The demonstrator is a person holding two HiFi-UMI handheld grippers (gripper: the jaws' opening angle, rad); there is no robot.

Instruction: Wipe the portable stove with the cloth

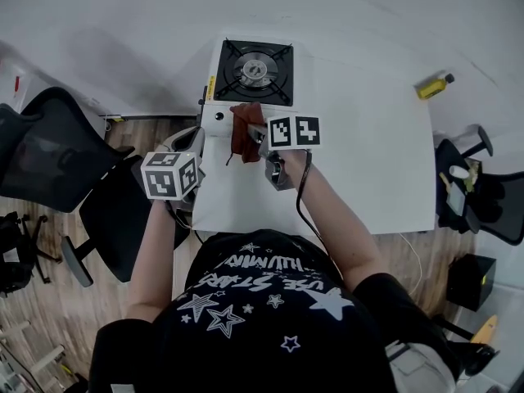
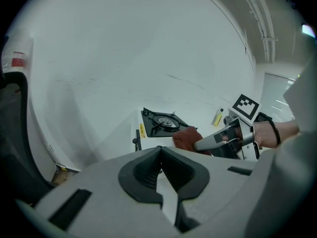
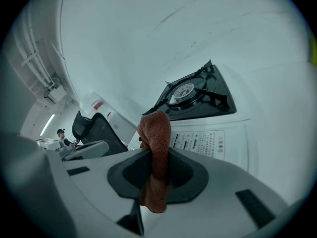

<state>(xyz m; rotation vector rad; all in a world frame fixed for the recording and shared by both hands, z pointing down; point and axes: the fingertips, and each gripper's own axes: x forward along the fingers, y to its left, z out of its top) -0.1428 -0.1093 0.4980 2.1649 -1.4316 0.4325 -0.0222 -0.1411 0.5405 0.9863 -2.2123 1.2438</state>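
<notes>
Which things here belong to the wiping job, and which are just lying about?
For the job:
- portable stove
- cloth, clamped in the right gripper

Lying about:
- yellow bottle, far right
- black office chair, left of the stove
- left gripper, shut on nothing

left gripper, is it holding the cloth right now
No, the left gripper has its jaws together with nothing between them; the reddish-brown cloth is pinched in the right gripper.
</notes>
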